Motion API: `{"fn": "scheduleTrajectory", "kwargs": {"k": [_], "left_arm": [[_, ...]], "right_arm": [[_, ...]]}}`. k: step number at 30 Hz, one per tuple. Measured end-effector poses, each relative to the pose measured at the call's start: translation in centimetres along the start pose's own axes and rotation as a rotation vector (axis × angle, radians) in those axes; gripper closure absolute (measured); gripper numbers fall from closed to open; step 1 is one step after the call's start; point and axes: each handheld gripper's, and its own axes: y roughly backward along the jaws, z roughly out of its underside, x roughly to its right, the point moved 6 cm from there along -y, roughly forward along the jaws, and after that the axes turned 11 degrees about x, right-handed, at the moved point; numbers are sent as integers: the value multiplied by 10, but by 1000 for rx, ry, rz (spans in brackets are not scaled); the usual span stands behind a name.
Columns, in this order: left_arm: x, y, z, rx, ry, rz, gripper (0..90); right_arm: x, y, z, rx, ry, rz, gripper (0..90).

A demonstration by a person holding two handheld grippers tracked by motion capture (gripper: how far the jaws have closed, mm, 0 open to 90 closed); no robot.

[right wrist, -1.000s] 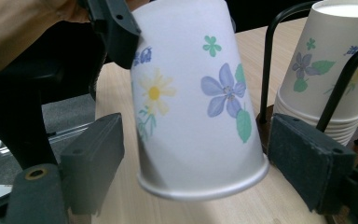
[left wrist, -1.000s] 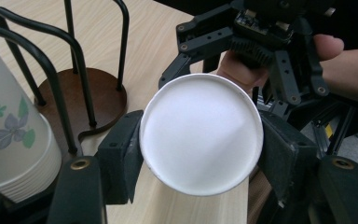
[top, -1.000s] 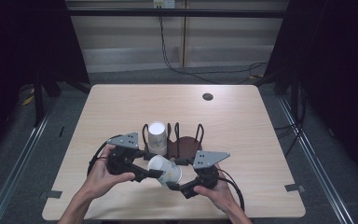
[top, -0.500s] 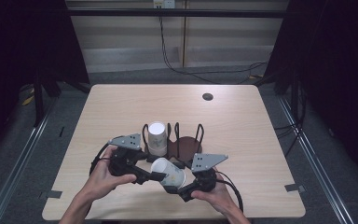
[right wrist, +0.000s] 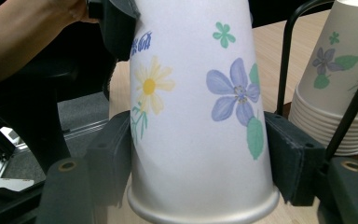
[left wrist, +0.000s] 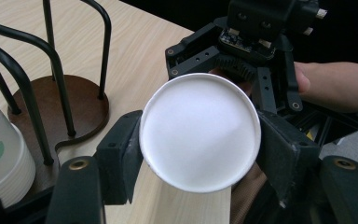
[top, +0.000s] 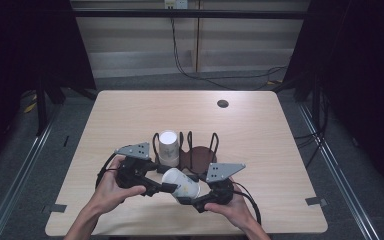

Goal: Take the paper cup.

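Both hands come in from the near edge of the wooden table (top: 280, 130), forearms angled inward so the two grippers meet near the near-edge middle. Left hand (top: 111, 186) wraps the left gripper (top: 156, 186), pointing right; right hand (top: 229, 206) holds the right gripper (top: 192, 197), pointing left and slightly away from the person.

Between them a single paper cup (top: 181, 183) lies on its side, held off the table, white base toward the left gripper. Left gripper view: both black jaws press the narrow base end (left wrist: 200, 138) from either side, closed on it. Right gripper view: jaws clamp the flower-printed wall of the cup (right wrist: 196, 112) near its rim, also closed on it. So both tools grip the same cup at opposite ends.

Just behind the cup, toward the table centre, stands a dark wire cup holder (top: 200, 152) with a brown base. A stack of paper cups (top: 169, 148) sits upside down in its left compartment; the right compartment is bare. A small dark round thing (top: 223, 103) sits near the far edge, right of centre; can't tell what.
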Motion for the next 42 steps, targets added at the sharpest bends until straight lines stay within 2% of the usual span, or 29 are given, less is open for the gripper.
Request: {"fn": "scheduleTrajectory", "kwargs": {"k": [4,5,8,13,20,24,25,26,27,32,34,36,38,40,42], "left_arm": [[-1,-1,0,1,-7,-14,324],[-1,-1,0,-5,-6,-15,256],[-4,-1,1,-7,-6,-38,243],[-4,-2,2,-16,-3,-39,180],[-4,1,-7,-20,-53,-65,172],[-7,7,-13,-6,-84,-107,172],[-8,11,-15,11,-97,-121,173],[-8,11,-15,11,-97,-121,173],[-10,13,-13,9,-98,-132,173],[-13,16,-5,-54,-109,-154,179],[-12,18,-1,-82,-113,-159,218],[-13,19,2,-88,-100,-149,222],[-15,20,5,-114,-116,-165,221],[-15,21,6,-115,-114,-173,222],[-15,22,9,-114,-129,-169,223]], "right_arm": [[1,1,0,-7,-3,1,315],[1,2,0,-15,-5,1,315],[0,2,0,-22,-4,0,316],[0,2,1,-35,1,-3,318],[2,1,3,-56,-6,4,318],[5,2,3,-76,-12,12,322],[6,2,3,-83,-14,15,322],[6,2,3,-83,-14,15,322],[7,3,5,-106,-16,25,323],[8,4,6,-125,-25,26,325],[8,5,5,-131,-28,30,325],[9,6,5,-138,-28,35,326],[10,7,6,-147,-34,41,326],[12,9,6,-154,-33,50,326],[13,10,6,-164,-28,61,325]]}}
